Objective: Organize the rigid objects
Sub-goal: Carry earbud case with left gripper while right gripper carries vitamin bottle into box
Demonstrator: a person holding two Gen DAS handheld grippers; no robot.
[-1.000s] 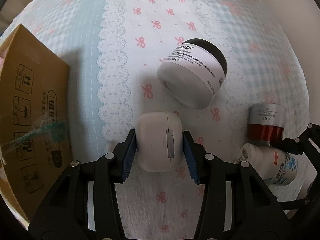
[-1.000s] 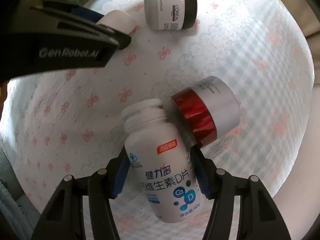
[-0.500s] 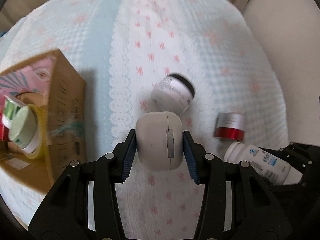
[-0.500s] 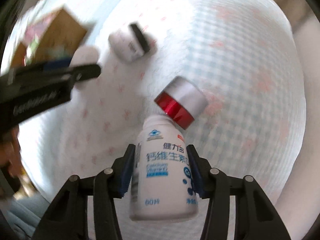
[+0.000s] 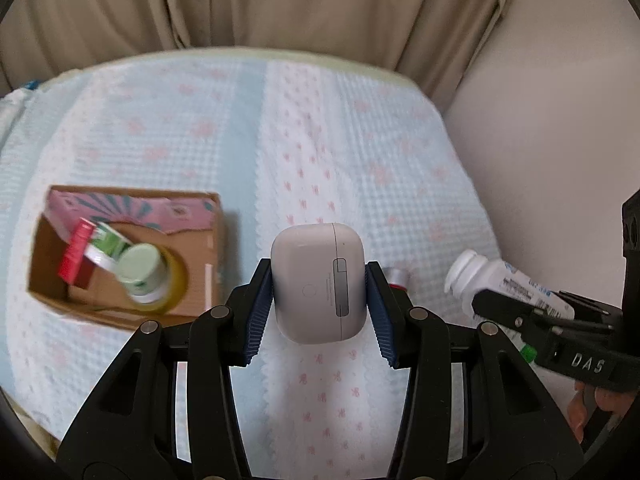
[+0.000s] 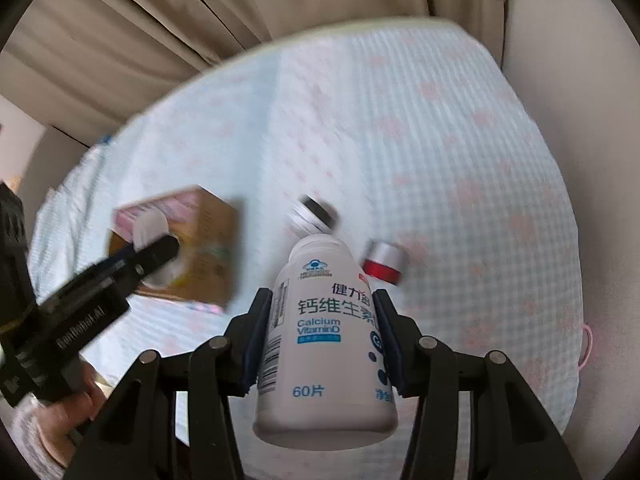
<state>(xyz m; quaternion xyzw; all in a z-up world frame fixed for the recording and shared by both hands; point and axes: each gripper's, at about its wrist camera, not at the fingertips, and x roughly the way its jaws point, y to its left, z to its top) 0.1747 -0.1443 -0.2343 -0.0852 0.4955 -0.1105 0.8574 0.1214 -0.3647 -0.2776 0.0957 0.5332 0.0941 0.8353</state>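
Note:
My left gripper [image 5: 318, 308] is shut on a white earbud case [image 5: 318, 282] and holds it well above the bed. My right gripper [image 6: 323, 332] is shut on a white vitamin bottle [image 6: 326, 344], also lifted; the bottle shows at the right of the left wrist view [image 5: 504, 284]. An open cardboard box [image 5: 124, 256] lies on the bed to the left, holding a green-capped tube [image 5: 138, 268] and a red packet [image 5: 76, 256]. A red and silver jar [image 6: 382, 260] and a black-lidded white jar [image 6: 314, 216] lie on the bed.
The bed has a light blue checked cover [image 5: 340, 140] with pink bows. Beige curtains [image 5: 280, 8] hang behind it and a cream wall [image 5: 560, 120] stands at the right. The left gripper appears over the box in the right wrist view [image 6: 152, 248].
Both grippers have risen high off the bed with their objects. The box's open top and the curtains have come into view. The two jars stay on the bed.

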